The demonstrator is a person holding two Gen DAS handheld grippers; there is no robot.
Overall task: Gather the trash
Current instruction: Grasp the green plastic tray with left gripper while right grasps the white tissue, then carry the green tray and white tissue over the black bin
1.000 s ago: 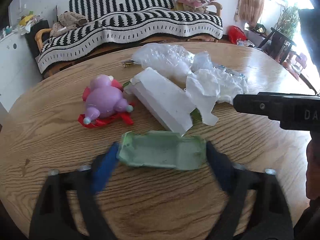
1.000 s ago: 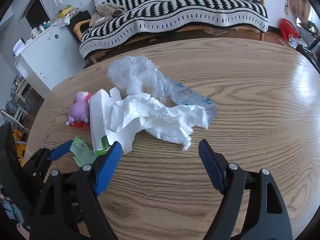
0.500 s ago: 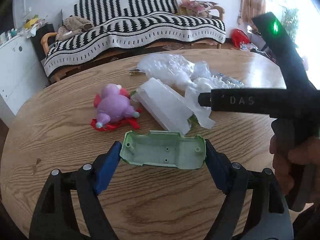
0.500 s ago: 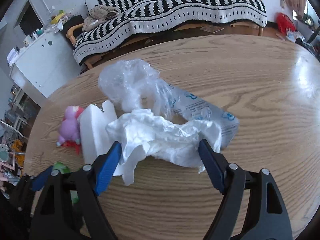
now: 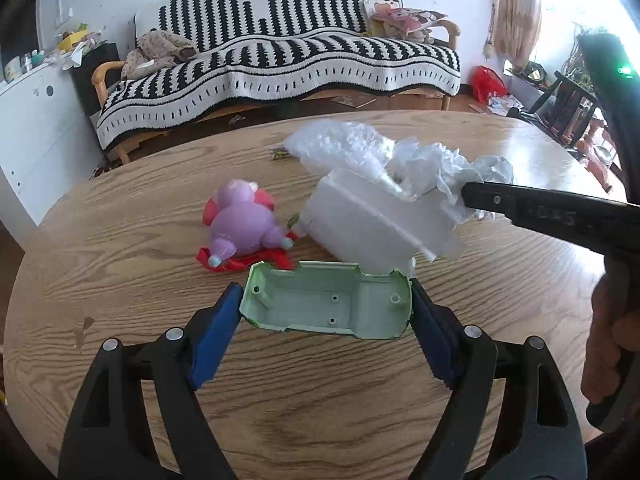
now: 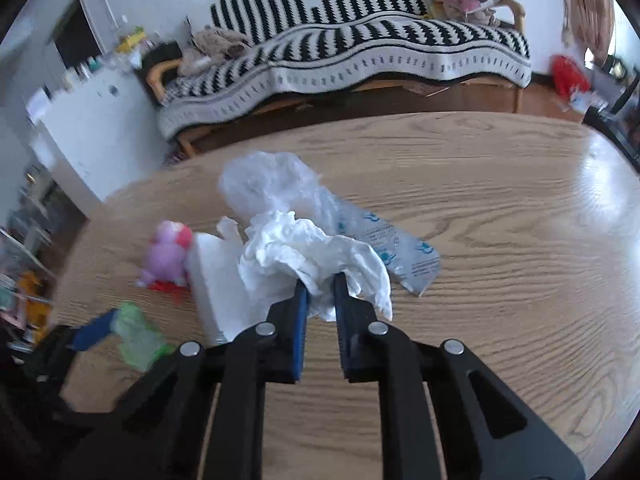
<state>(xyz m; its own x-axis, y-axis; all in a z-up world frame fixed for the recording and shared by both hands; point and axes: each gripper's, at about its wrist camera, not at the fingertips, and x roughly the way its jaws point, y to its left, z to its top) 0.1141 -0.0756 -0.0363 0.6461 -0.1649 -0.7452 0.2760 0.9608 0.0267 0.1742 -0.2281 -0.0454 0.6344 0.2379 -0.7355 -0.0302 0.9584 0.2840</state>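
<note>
My left gripper (image 5: 325, 294) is shut on a pale green plastic shell (image 5: 328, 308), pads pressing on both its ends, held just above the wooden table (image 5: 120, 240). My right gripper (image 6: 320, 286) has its jaws closing tight on a crumpled white tissue (image 6: 304, 248), which is pinched between the pads. In the left wrist view that gripper (image 5: 472, 194) reaches in from the right with the tissue (image 5: 432, 164) at its tip. A white foam block (image 5: 372, 220) lies beside the tissue. Behind it are a clear plastic bag (image 5: 340, 144) and a printed air pillow (image 6: 404, 256).
A purple toy on a red base (image 5: 240, 228) sits left of the foam block. A small wrapper (image 5: 280, 154) lies near the table's far edge. A striped sofa (image 5: 280, 64) stands behind the table and a white cabinet (image 5: 28, 128) to the left. A hand (image 5: 612, 340) grips the right tool.
My right gripper moved forward over the tissue and its jaws went from wide apart to clamped on it. The left gripper rose slightly with the green shell.
</note>
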